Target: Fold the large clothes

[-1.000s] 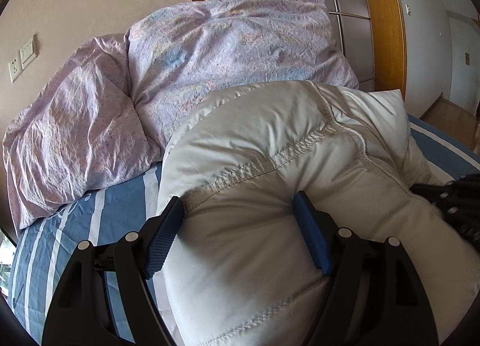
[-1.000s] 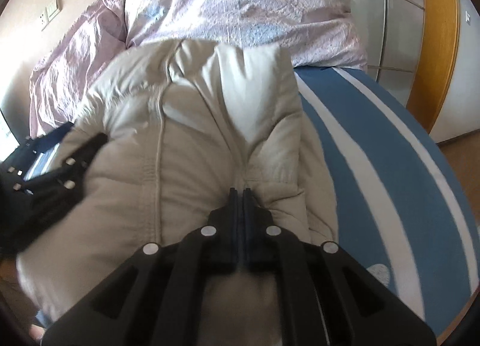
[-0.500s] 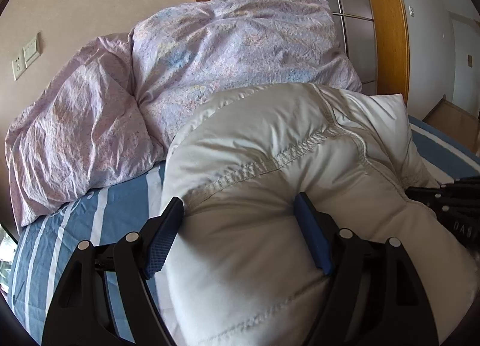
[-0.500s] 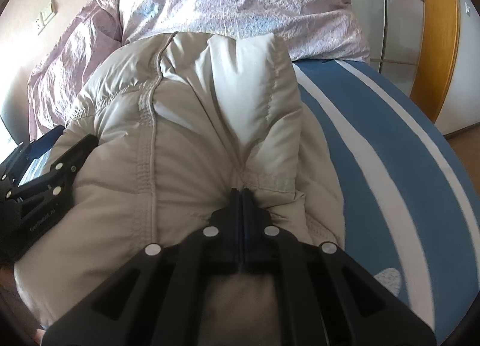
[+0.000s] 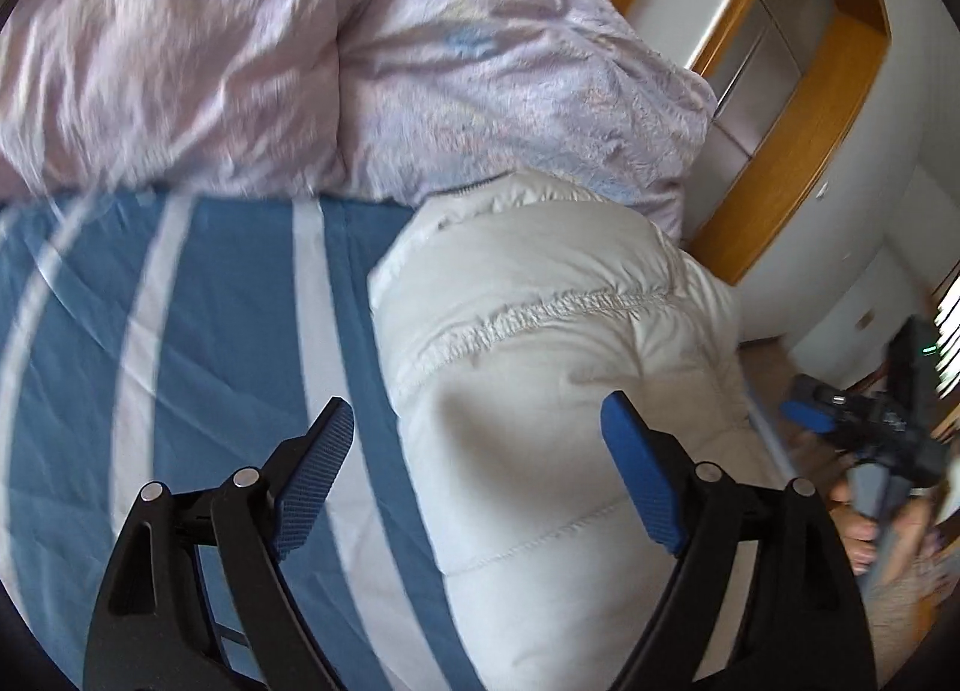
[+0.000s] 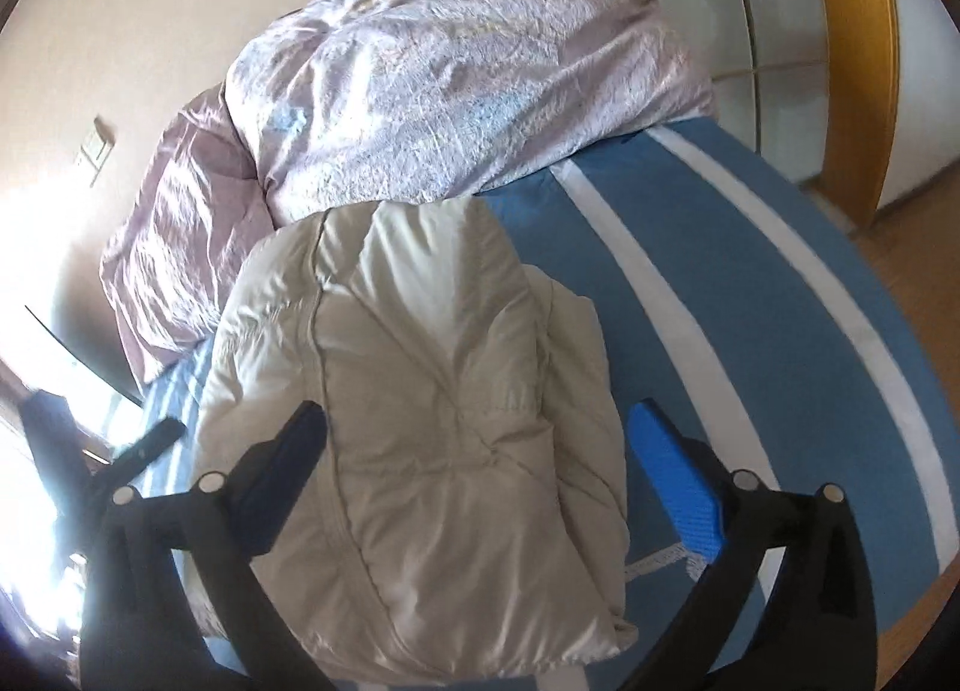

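Item: puffer jacket (image 6: 420,421), cream-white, quilted, lying folded into a thick bundle on the bed (image 6: 750,283). Its far end is touching, or just short of, the lilac duvet (image 6: 456,61) heaped at the head of the bed (the pictures do not settle which).

Item: bed sheet, blue with white stripes, bare on both sides of the jacket.

Item: left claw (image 5: 477,478), spread wide, holding nothing. One blue pad hangs over the striped sheet, the other over the jacket's pale quilting; contact cannot be judged through the motion blur.

Item: right claw (image 6: 480,475), likewise spread wide and empty, its two blue pads either side of the near half of the jacket, above it. In the left wrist view the right claw (image 5: 852,439) appears blurred at the far right, off the bed's edge, with the person's hand (image 5: 870,529) beneath it.

Item: wooden door frame (image 5: 798,109) beyond the duvet; wall switch plate (image 6: 96,148) on the beige wall.
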`<state>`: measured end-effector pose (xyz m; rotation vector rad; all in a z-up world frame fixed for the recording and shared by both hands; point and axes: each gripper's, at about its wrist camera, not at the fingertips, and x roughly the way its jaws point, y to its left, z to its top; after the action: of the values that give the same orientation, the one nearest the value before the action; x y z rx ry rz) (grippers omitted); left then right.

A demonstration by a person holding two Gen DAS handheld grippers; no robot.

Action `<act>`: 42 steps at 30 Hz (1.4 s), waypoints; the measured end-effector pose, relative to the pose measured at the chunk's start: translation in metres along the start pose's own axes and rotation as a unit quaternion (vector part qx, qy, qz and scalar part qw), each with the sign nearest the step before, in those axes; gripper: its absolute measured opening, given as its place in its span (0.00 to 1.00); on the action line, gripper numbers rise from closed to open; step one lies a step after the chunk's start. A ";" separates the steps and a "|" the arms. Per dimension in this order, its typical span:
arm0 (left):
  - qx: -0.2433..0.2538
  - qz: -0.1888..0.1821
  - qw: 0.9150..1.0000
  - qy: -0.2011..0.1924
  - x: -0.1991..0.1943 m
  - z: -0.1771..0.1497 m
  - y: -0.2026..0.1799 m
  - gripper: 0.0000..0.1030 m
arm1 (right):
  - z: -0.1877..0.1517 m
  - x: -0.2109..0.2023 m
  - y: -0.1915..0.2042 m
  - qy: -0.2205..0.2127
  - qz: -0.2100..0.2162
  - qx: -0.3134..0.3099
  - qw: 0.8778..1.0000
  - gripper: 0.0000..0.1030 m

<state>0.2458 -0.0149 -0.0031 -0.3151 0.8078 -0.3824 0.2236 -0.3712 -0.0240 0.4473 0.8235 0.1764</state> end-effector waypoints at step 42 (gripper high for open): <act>0.045 -0.012 0.997 0.065 0.046 -0.009 -0.031 0.99 | 0.002 0.105 -0.055 0.210 0.151 0.093 0.962 0.98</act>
<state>0.2612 -0.0640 -0.0251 -0.2176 0.9120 -0.4645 0.2947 -0.3869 -0.1176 0.7275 1.1913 0.4922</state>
